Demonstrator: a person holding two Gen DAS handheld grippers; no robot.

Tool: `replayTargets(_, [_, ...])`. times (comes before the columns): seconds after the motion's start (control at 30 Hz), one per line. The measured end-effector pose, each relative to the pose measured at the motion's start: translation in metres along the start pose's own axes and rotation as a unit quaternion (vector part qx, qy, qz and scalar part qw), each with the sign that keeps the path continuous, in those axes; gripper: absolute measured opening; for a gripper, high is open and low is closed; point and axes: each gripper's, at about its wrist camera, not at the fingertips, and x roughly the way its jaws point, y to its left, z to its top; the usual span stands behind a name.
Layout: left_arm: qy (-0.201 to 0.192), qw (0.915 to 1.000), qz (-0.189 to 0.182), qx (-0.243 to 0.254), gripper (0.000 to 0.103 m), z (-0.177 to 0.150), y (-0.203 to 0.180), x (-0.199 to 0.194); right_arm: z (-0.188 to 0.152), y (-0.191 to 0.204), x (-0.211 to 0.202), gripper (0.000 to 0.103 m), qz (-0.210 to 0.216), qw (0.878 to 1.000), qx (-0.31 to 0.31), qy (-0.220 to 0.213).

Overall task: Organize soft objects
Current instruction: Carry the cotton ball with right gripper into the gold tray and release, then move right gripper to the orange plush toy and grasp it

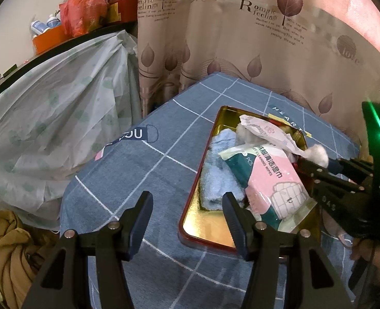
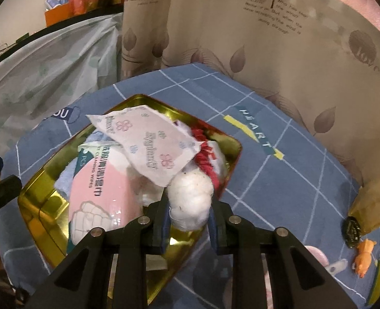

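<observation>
A gold tin tray (image 1: pixel 210 234) (image 2: pixel 43 200) with a red rim sits on the blue checked cloth. In it lie a light blue towel (image 1: pixel 215 175), a pink and green pack of cleaning wipes (image 1: pixel 272 180) (image 2: pixel 97 188), a white flowered packet (image 1: pixel 269 131) (image 2: pixel 148 144) and a red and white soft thing (image 2: pixel 208 154). My right gripper (image 2: pixel 190 211) (image 1: pixel 326 164) is shut on a white cotton wad (image 2: pixel 192 198) (image 1: pixel 318 154) over the tray's near edge. My left gripper (image 1: pixel 187 221) is open and empty, just left of the tray.
A leaf-print curtain (image 1: pixel 241 38) hangs behind the table. A plastic-covered piece of furniture (image 1: pixel 51 118) stands at the left, with an orange box (image 1: pixel 48 38) and a red bag (image 1: pixel 84 10) above. A small orange toy (image 2: pixel 364 260) and a dark lump (image 2: pixel 353 229) lie right of the tray.
</observation>
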Motion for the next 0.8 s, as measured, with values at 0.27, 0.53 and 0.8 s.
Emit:
replayTargets(0.27, [0.005, 1.0, 0.002, 0.001, 0.057, -0.001, 0.002, 0.004, 0.0, 0.012, 0.004, 0.022, 0.071, 0.997, 0.006, 0.001])
replayTargets(0.53, [0.006, 1.0, 0.003, 0.002, 0.057, -0.002, 0.001, 0.004, 0.001, 0.019, 0.009, 0.028, 0.061, 0.998, -0.003, -0.003])
replayTargets(0.8, [0.004, 1.0, 0.004, 0.002, 0.057, -0.002, 0.002, 0.003, 0.002, 0.008, -0.009, 0.056, 0.061, 0.998, 0.015, -0.022])
